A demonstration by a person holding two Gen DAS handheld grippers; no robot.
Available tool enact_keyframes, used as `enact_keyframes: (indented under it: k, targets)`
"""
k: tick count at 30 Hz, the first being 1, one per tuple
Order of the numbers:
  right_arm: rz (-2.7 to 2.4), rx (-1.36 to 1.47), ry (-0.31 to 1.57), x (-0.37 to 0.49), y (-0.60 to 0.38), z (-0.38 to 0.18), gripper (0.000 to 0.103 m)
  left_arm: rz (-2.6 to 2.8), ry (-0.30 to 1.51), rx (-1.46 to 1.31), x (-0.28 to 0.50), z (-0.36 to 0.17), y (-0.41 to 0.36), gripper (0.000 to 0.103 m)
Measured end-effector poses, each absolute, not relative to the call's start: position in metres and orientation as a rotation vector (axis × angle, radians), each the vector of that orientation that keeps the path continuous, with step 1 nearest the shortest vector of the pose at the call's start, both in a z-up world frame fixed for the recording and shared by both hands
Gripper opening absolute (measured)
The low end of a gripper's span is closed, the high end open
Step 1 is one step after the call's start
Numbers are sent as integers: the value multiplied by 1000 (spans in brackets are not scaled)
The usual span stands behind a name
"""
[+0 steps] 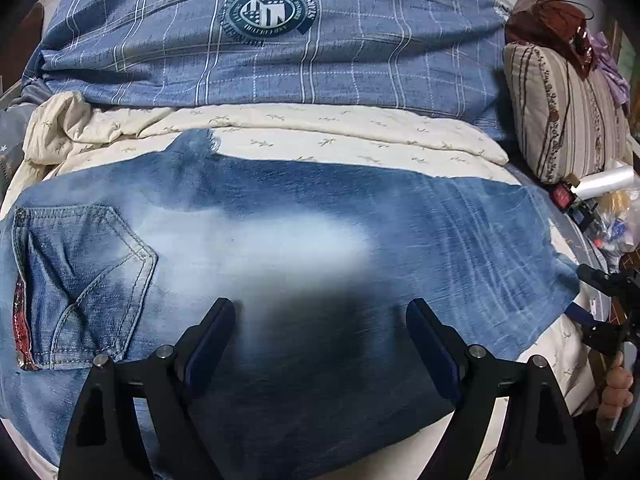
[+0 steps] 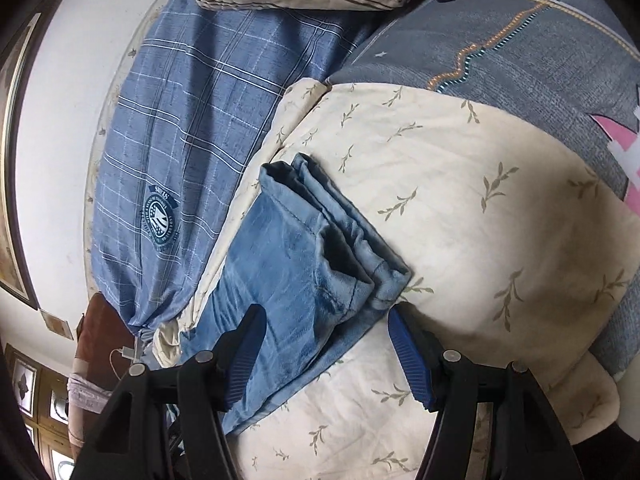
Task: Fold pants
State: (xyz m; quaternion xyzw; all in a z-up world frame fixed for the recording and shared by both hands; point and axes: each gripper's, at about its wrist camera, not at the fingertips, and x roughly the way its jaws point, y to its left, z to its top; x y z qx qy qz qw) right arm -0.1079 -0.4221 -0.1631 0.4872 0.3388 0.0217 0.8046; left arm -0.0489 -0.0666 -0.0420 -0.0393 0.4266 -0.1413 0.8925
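Faded blue jeans (image 1: 304, 240) lie flat across a cream leaf-print blanket (image 1: 360, 132), with the back pocket (image 1: 84, 280) at the left. My left gripper (image 1: 320, 308) hovers open over the thigh part, nothing between its fingers. In the right wrist view the stacked leg hems (image 2: 332, 240) rest on the blanket (image 2: 480, 208). My right gripper (image 2: 326, 332) stands open over the lower legs; its left finger is above the denim and its right finger is just beside the hem corner. It also shows at the right edge of the left wrist view as the right gripper (image 1: 604, 304), held by a hand (image 1: 616, 388).
A blue plaid duvet (image 1: 280, 60) is bunched behind the blanket. A striped pillow (image 1: 568, 112) and a clutter of small items with a plastic roll (image 1: 608, 180) sit at the right. Grey patterned bedding (image 2: 520, 40) lies beyond the blanket, and a white wall (image 2: 72, 120) borders the bed.
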Motion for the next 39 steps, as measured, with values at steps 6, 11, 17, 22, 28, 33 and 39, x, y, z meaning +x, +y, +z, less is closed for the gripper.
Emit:
enact_keyframes:
  k: [6,11,17,22,28,33,39]
  targets:
    - [18,1072,690,-106,-421,-163,68,-337,831,-58,-56,-31,-72,88]
    - [12,1056,660,-101,-417,-160,67,-352,808,-34,-58,-27,-76,88]
    - [-29,1032,664,-99,-416,-163,29,-337,820,-36,-56,-30,-77,88]
    - [-42,1010,662,-98,-414,-162,25,-332,824,-42,-55,-32,-77,88]
    - [-33,992,654,-97,-414,-157,25,-356,808,-20,-56,-31,-84,88]
    - [-25,1049,686,-92,-418,-162,25,-417,839,1,-48,-21,-109,88]
    - [0,1118,712,-91,-423,-169,25,-446,914,35,2,-11,-166,88]
